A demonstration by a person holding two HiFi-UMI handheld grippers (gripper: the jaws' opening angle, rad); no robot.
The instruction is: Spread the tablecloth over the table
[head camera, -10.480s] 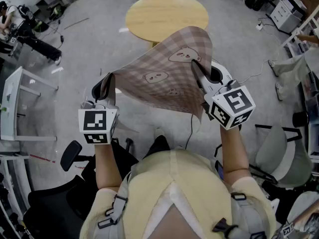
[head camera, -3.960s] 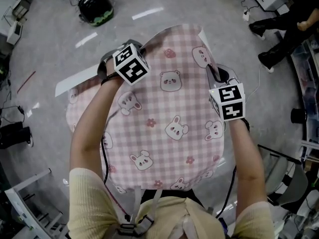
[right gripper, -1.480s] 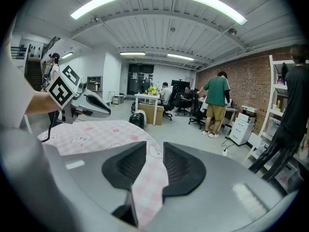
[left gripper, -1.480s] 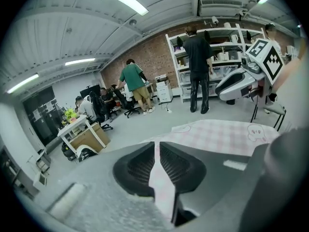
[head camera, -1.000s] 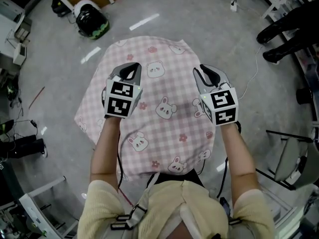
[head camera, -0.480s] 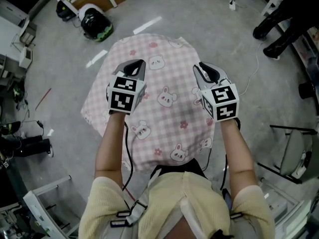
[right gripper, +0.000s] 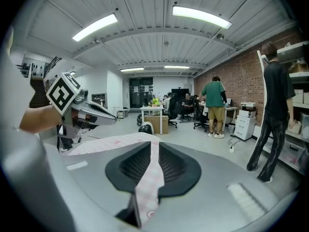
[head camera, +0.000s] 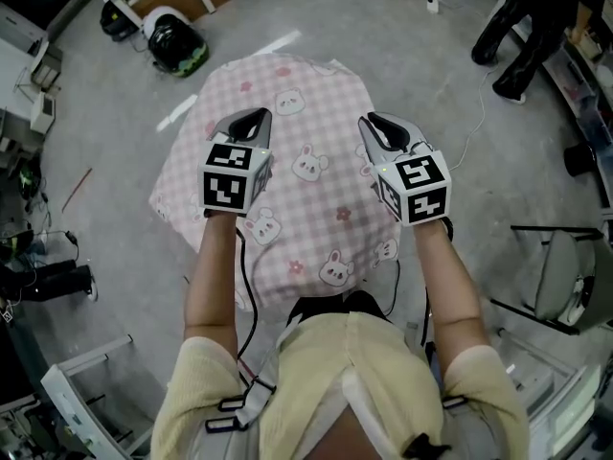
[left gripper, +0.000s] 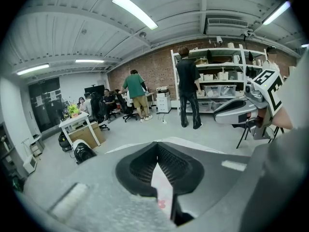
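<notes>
Pink tablecloth point(head camera: 305, 89) (seemingly draped) pinched by both grippers point(head camera: 255, 115) point(head camera: 372, 121).

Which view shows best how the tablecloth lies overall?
Head view: the whole pink checked tablecloth shows from above, spread out with its edges draping. The left and right gripper views each show little beyond a narrow strip pinched between shut jaws.
</notes>
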